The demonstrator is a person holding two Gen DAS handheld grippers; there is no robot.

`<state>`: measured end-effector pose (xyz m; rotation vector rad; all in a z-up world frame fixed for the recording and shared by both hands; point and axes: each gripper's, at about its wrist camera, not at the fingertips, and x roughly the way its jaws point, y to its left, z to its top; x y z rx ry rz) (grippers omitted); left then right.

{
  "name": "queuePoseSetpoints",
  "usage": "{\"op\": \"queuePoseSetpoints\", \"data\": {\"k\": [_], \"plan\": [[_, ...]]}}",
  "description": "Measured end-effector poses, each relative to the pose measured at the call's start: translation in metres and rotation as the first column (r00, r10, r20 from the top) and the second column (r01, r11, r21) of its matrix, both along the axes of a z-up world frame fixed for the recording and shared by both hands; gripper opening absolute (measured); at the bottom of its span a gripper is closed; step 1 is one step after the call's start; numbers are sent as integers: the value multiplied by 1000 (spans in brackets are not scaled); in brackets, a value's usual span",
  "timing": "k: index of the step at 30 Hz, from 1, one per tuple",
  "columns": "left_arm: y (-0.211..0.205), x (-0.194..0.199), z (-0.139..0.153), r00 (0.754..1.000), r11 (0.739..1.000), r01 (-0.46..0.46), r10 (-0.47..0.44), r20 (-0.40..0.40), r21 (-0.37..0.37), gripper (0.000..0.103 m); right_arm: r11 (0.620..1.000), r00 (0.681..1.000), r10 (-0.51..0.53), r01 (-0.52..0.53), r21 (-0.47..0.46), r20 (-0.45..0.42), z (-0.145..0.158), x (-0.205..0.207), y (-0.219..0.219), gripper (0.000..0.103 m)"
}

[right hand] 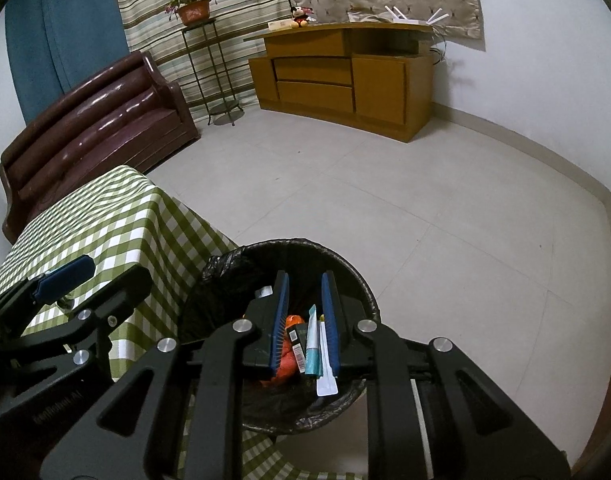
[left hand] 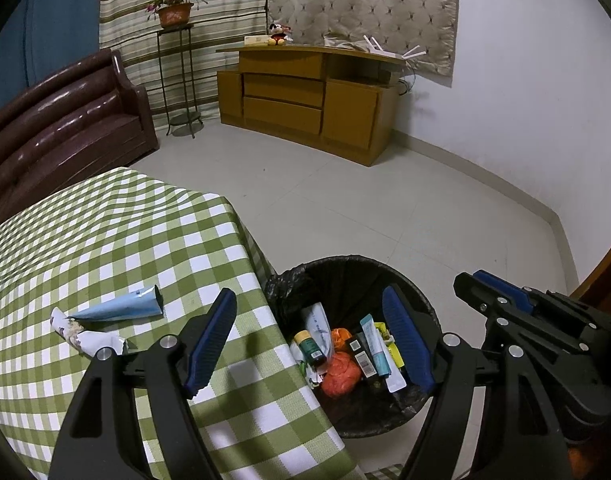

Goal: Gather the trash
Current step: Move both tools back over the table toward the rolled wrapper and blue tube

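A black lined trash bin (left hand: pixel 347 270) stands on the floor beside the table and holds several pieces of trash, among them an orange wad (left hand: pixel 339 374) and a teal tube (left hand: pixel 375 344). It also shows in the right wrist view (right hand: pixel 345 264). On the checked tablecloth (left hand: pixel 105 240) lie a light blue squeezed tube (left hand: pixel 121 308) and a crumpled white paper (left hand: pixel 85 336). My left gripper (left hand: pixel 309 340) is open and empty, above the table edge and the bin. My right gripper (right hand: pixel 305 320) hangs over the bin, jaws a narrow gap apart, nothing between them.
A brown leather sofa (left hand: pixel 65 120) stands behind the table. A wooden cabinet (left hand: pixel 305 100) and a plant stand (left hand: pixel 177 80) are at the far wall. Pale tiled floor (left hand: pixel 385 200) lies between them and the bin.
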<state>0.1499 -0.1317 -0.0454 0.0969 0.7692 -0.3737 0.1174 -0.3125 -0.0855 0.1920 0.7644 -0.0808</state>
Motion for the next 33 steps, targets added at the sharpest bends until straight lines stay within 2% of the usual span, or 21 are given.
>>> {"op": "queuePoseSetpoints", "data": {"k": [7, 16, 23, 33], "plan": [[15, -1, 1, 999, 999, -39, 38, -13, -6, 74, 1000, 1000, 8, -8, 4, -3, 0, -1, 1, 18], [46, -9, 7, 991, 992, -130, 130, -29, -8, 75, 997, 997, 71, -71, 6, -2, 2, -4, 31, 18], [75, -11, 6, 977, 978, -209, 209, -41, 13, 75, 994, 994, 113, -113, 7, -5, 3, -4, 50, 18], [102, -2, 0, 952, 955, -295, 295, -76, 18, 75, 992, 992, 129, -129, 0, -4, 7, 4, 49, 18]]}}
